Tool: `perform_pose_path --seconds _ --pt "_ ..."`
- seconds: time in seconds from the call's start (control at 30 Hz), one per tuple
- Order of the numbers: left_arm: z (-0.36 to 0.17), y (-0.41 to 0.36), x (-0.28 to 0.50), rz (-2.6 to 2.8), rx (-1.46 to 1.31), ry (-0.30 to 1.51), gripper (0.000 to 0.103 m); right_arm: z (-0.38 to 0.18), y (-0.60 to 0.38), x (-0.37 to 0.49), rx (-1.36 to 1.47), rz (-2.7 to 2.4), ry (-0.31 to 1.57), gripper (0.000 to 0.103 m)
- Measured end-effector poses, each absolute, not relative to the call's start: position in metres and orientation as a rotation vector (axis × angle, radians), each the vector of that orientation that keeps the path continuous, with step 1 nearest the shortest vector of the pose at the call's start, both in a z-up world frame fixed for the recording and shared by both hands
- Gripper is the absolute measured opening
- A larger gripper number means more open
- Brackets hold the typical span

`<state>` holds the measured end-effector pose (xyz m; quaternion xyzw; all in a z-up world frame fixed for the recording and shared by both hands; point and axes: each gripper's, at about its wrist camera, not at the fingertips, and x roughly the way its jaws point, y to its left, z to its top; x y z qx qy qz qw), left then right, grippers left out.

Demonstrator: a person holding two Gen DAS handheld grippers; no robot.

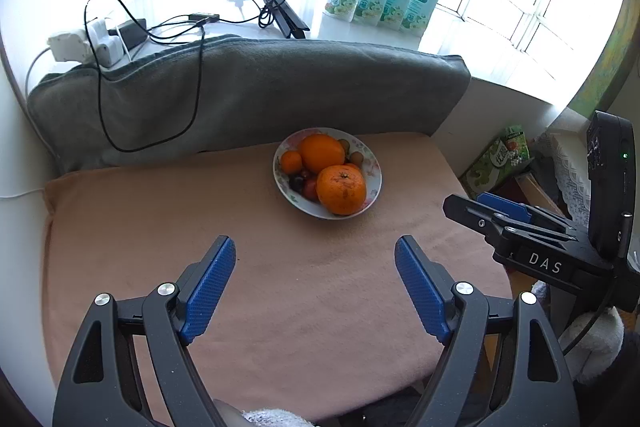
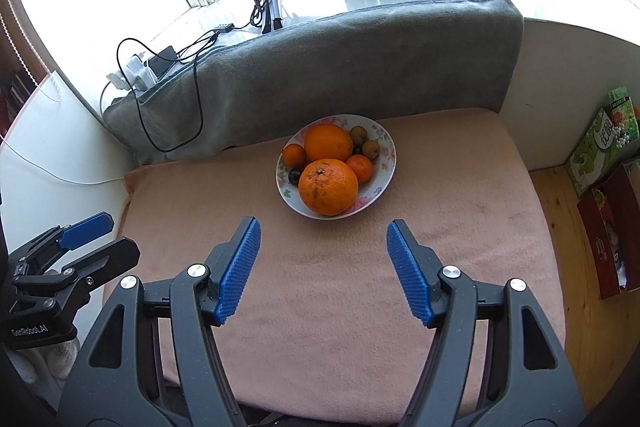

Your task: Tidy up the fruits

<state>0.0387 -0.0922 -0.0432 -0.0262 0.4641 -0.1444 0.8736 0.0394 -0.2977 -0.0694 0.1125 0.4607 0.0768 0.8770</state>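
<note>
- The fruits all sit piled in a round white ceramic bowl with a floral rim, which stands towards the far middle of a peach-coloured fleece-covered cushion.
- In the pile: a large rough-skinned orange at the near side, a second large smooth orange behind it, a small tangerine on the left and another small tangerine on the right.
- Two small brown round fruits lie at the far right of the bowl; a dark plum-like fruit is tucked low at the left.
- No fruit lies loose on the cushion, so this fits either a gathered, finished bowl or a mixed pile awaiting sorting; the pictures do not settle which.
- The right claw hangs near the bowl's near rim, its blue ribbed pads spread wide and holding nothing.
- The left claw hangs further back and left, likewise spread and empty.
- Any grip on this pile should, I judge, take the top fruit squarely across its widest part, since round fruit rolls and neighbours lean on each other.
- Behind stands a grey fleece bolster with a black cable draped over it.
</note>
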Motion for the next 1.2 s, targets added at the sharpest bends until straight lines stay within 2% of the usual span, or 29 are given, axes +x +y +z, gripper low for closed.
perform_pose_path --seconds 1.2 --pt "-0.0450 -0.0919 0.0375 -0.275 -0.059 0.974 0.082 -0.0764 -0.2994 0.0440 0.239 0.166 0.981 0.069"
